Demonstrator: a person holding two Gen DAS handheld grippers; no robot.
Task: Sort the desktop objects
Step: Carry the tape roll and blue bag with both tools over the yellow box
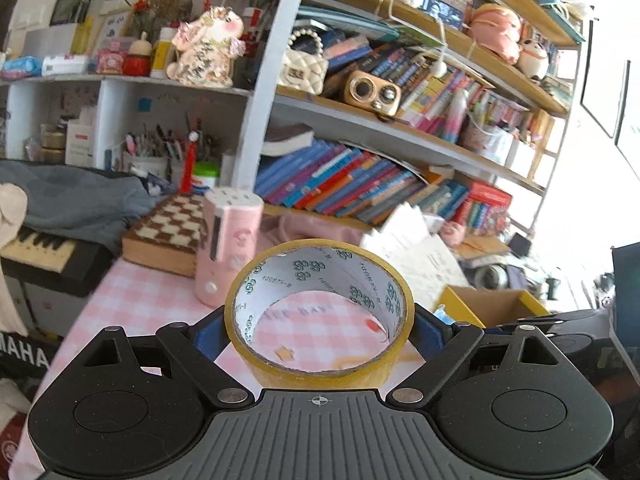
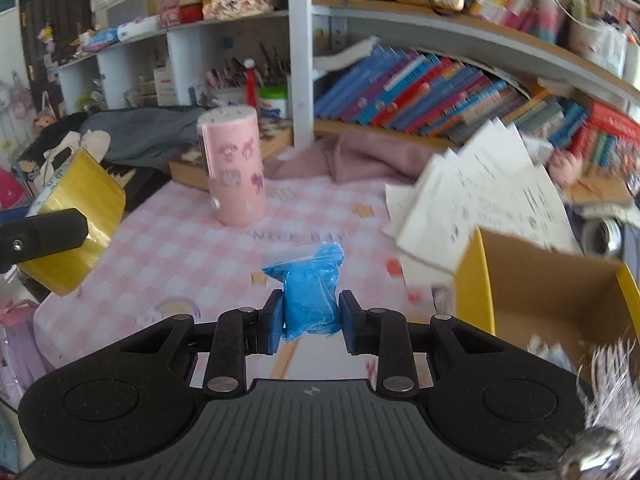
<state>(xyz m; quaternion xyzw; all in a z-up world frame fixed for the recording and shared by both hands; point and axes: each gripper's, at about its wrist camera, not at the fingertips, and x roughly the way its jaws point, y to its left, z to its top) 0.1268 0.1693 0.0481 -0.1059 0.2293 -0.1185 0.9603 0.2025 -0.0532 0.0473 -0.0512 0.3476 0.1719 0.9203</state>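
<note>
My left gripper point(image 1: 319, 330) is shut on a wide roll of yellow tape point(image 1: 320, 374), held upright above the pink checked tablecloth point(image 1: 152, 300), its hole facing the camera. The same tape roll point(image 2: 76, 216) shows at the left of the right wrist view, with one finger of the left gripper across it. My right gripper point(image 2: 311, 320) is shut on a small blue plastic packet point(image 2: 310, 284), lifted off the cloth. An open yellow cardboard box point(image 2: 476, 280) stands to the right of the packet; in the left wrist view the box point(image 1: 452, 298) is at right, behind the tape.
A pink cylindrical holder point(image 2: 234, 168) stands mid-table, a chessboard box point(image 1: 168, 232) behind it. Loose white papers point(image 2: 480, 200) lie at right, a pink cloth point(image 2: 360, 156) under the bookshelf point(image 1: 400, 128). A keyboard point(image 1: 40, 248) sits off the table's left edge.
</note>
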